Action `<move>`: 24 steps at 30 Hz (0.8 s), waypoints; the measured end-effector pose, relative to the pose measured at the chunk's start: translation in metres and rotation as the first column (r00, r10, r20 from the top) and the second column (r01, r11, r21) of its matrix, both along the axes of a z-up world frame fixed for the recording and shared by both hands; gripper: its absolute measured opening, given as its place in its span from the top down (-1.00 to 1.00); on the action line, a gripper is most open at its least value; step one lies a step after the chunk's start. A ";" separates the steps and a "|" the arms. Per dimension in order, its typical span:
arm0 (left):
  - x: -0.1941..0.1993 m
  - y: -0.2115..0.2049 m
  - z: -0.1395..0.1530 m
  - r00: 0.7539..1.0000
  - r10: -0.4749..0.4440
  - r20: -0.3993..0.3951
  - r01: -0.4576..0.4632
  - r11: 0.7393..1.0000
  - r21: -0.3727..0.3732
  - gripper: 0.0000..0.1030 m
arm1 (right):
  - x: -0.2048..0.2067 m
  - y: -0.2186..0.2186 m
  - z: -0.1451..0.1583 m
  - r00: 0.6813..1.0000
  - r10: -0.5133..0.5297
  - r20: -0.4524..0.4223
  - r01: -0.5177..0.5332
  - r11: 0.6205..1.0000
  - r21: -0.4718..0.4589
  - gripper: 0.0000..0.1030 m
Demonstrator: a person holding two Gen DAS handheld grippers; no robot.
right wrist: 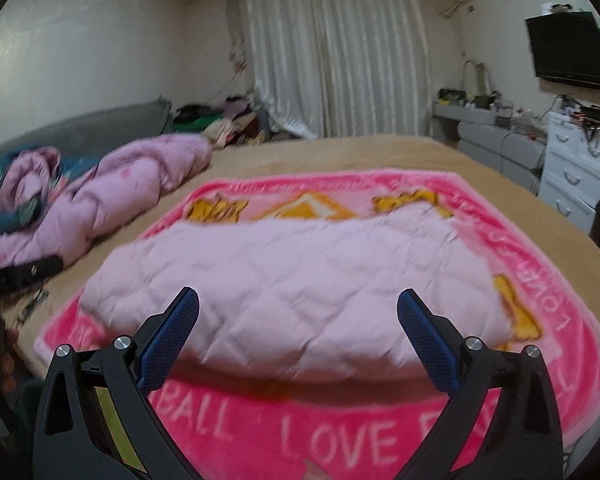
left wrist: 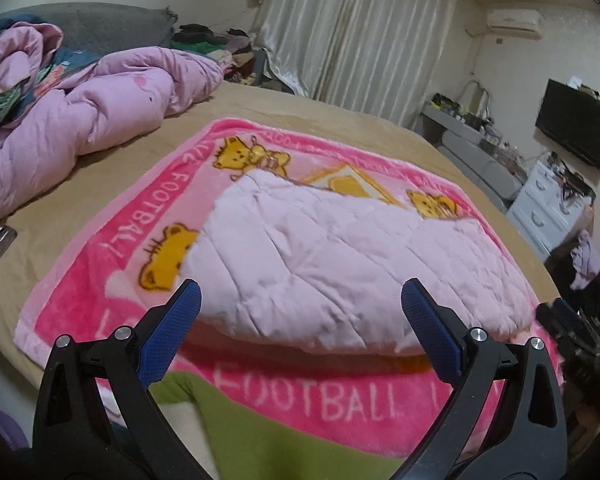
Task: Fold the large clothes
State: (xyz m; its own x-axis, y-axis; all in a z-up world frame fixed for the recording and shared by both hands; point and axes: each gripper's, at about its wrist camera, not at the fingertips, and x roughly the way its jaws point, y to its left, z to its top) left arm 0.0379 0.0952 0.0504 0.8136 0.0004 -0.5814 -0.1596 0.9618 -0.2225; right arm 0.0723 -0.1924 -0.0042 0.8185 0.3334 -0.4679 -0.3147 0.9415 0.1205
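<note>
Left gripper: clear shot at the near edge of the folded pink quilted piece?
Probably yes. The left gripper is open, and nothing lies between it and the folded quilted piece on the pink blanket.

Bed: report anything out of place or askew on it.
The folded pink quilt sits skewed on the pink blanket, its left end hanging nearer. A crumpled quilt lies heaped, unfolded, by the headboard. Nothing spilled or damaged.

Far wall: pale curtains (right wrist: 336,52) I face.
Right: television (right wrist: 568,50), white drawers (right wrist: 576,168).
Left: crumpled lilac duvet (left wrist: 80,116).
</note>
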 end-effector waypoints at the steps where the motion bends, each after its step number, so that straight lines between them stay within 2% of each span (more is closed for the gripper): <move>1: -0.001 -0.005 -0.003 1.000 -0.005 -0.005 0.005 1.000 0.010 -0.82 | -0.001 0.004 -0.004 1.000 0.004 -0.012 -0.004 1.000 -0.005 -0.92; 4: -0.007 -0.015 -0.012 1.000 -0.007 -0.014 0.007 1.000 0.030 -0.82 | -0.009 0.013 -0.015 0.999 0.013 -0.033 -0.014 1.000 -0.017 -0.92; 12: -0.009 -0.028 -0.032 0.998 -0.043 -0.048 0.043 0.999 -0.002 -0.82 | -0.018 0.018 -0.034 0.997 0.021 -0.076 -0.025 0.998 -0.053 -0.92; 16: -0.007 -0.035 -0.038 0.996 -0.059 -0.069 0.060 0.998 0.007 -0.82 | -0.017 0.014 -0.034 0.998 0.005 -0.068 -0.009 0.999 -0.049 -0.92; 24: -0.009 -0.041 -0.037 0.996 -0.062 -0.064 0.064 0.997 0.031 -0.82 | -0.015 0.014 -0.035 0.998 0.009 -0.069 -0.012 0.999 -0.043 -0.92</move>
